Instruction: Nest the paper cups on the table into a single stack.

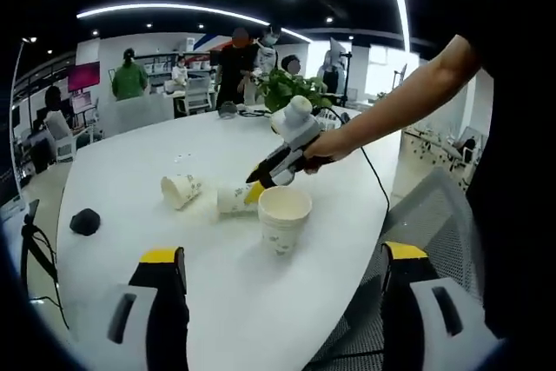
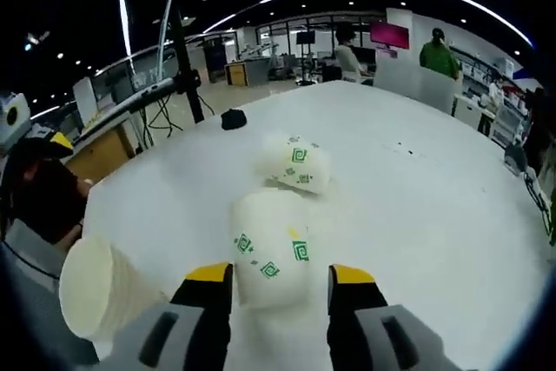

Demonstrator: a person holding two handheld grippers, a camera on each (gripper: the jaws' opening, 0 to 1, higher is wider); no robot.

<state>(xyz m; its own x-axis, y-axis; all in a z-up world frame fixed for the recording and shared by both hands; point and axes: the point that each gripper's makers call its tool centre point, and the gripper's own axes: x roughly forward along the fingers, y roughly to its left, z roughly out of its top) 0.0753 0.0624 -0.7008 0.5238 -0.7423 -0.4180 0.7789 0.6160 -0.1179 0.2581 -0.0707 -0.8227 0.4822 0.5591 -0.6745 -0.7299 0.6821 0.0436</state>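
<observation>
Left gripper view looks over a white table (image 1: 130, 188) with three paper cups near its centre. One upright cup (image 1: 283, 215) stands just right of centre with its mouth open to the ceiling. At its 10 o'clock, just beside it, a second cup (image 1: 234, 200) lies on its side, and farther toward 9 o'clock a third cup (image 1: 180, 189) also lies tipped over, apart from the others. The right gripper (image 1: 254, 190), held by a person's hand (image 1: 317, 155) reaching in from 2 o'clock, has its yellow-tipped jaws at the second cup. The left gripper (image 1: 282, 258) has its jaws spread wide with nothing between them. A small dark object (image 1: 84, 221) rests on the table toward 9 o'clock. In the right gripper view, the right gripper (image 2: 280, 277) has its jaws parted, straddling the base of the lying second cup (image 2: 268, 249) with green motifs; whether they press it I cannot tell. The third cup (image 2: 295, 164) lies beyond at 12 o'clock, and the upright cup (image 2: 100, 288) sits at 8 o'clock.
</observation>
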